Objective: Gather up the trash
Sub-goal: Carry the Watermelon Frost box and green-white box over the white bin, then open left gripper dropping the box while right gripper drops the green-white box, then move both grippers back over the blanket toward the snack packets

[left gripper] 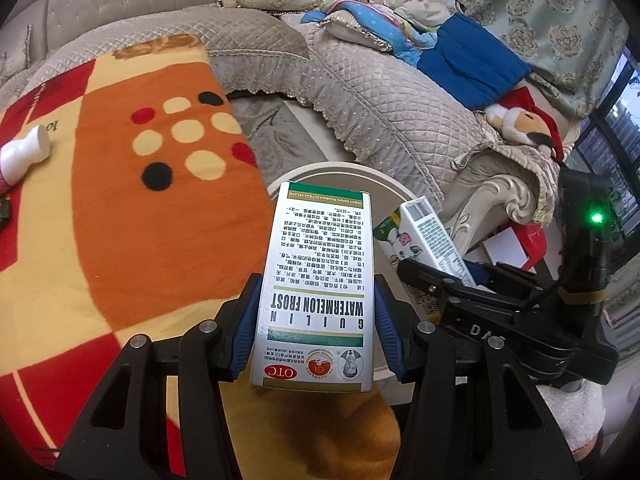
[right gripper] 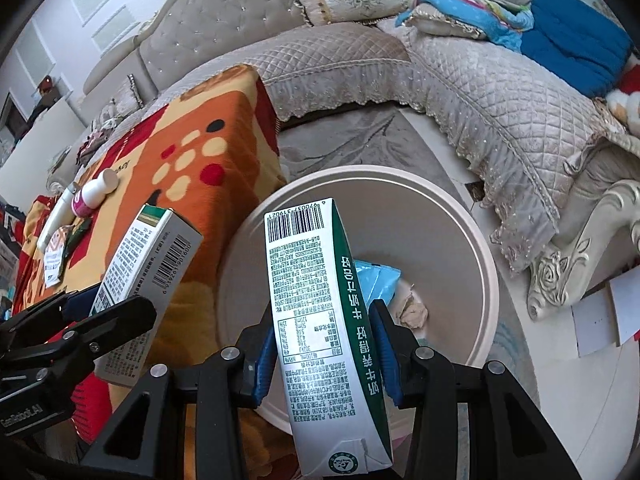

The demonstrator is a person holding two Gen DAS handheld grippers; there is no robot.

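The left gripper (left gripper: 316, 312) is closed on a white medicine box (left gripper: 320, 280) with the words "Watermelon Frost" printed on it; the blue pads (left gripper: 246, 320) press on its two long sides, and the box stands out forward over the near rim of a round white waste bin (right gripper: 486, 276). The right gripper (right gripper: 324, 352) is closed on a white and green milk carton (right gripper: 316, 320), gripped at its lower half, and the end with the barcode points away over the open bin. In the left wrist view the right gripper with its carton (left gripper: 430, 236) is just beside the medicine box, on the right. In the bin lie a light blue packet (right gripper: 378, 280) and a crumpled brownish piece of paper (right gripper: 414, 312). The bin stands on the floor between a worktop covered with an orange, red and cream blanket (left gripper: 120, 220) and a quilted beige sofa (left gripper: 380, 112). On the blanket lies a small white bottle (left gripper: 24, 152) on its side, with a pink label in the right wrist view, and near it a few small wrappers (right gripper: 54, 256). On the sofa there are a blue cushion (left gripper: 472, 68) and a plush toy with a red hat (left gripper: 524, 120)
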